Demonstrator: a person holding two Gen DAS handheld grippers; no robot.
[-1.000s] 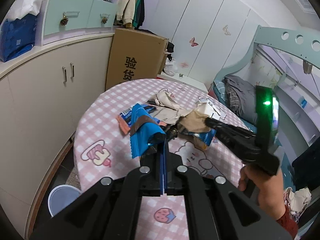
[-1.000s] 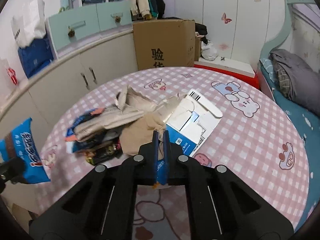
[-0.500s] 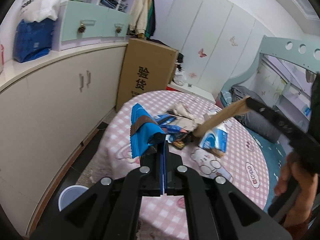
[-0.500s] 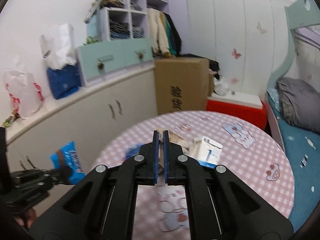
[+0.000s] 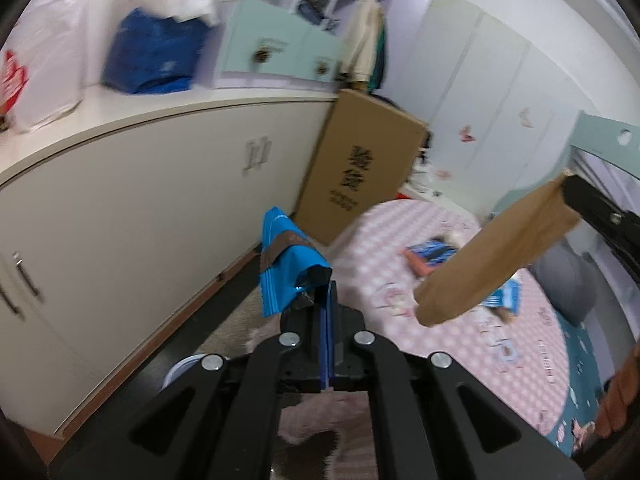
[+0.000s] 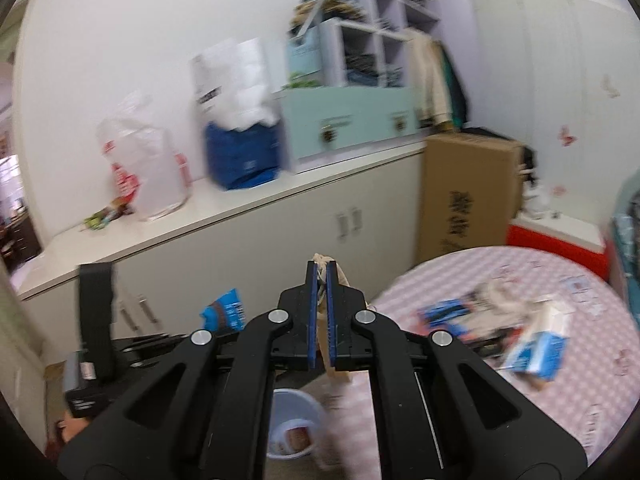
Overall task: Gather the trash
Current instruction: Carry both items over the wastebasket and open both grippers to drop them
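**Both Tongs Carry Trash Toward the Bin**

A long white cabinet [image 5: 132, 208] runs along the wall at 9 o'clock in the left wrist view. A tall cardboard box [image 5: 362, 168] stands at 12 o'clock, just beside the round pink checked table [image 5: 500, 360]. Nothing blocks the way between the tongs and the floor.

The left gripper [image 5: 325, 300] is pinched tight on a blue snack wrapper [image 5: 286, 268], which sticks up at 11 o'clock from its tips. The right gripper [image 6: 321, 276] is pinched tight on a brown paper bag [image 5: 496, 256]. In the left view the bag hangs long and tilted at 2 o'clock, over the table edge.

More trash is left on the table: a blue and white carton [image 6: 540, 348] and some blue wrappers [image 6: 444, 312], blurred.

Only the right wrist view shows the inside of the white trash bin [image 6: 294, 428], on the floor at 6 o'clock below the tongs, with something reddish in it. The left view shows just a bit of its rim [image 5: 182, 364]. The right view also shows plastic bags [image 6: 148, 172] on the cabinet top.

A second ago both tongs were over the table, and the right one was down in the trash pile. Now both have swung away toward the cabinet, and the bag is up in the air.
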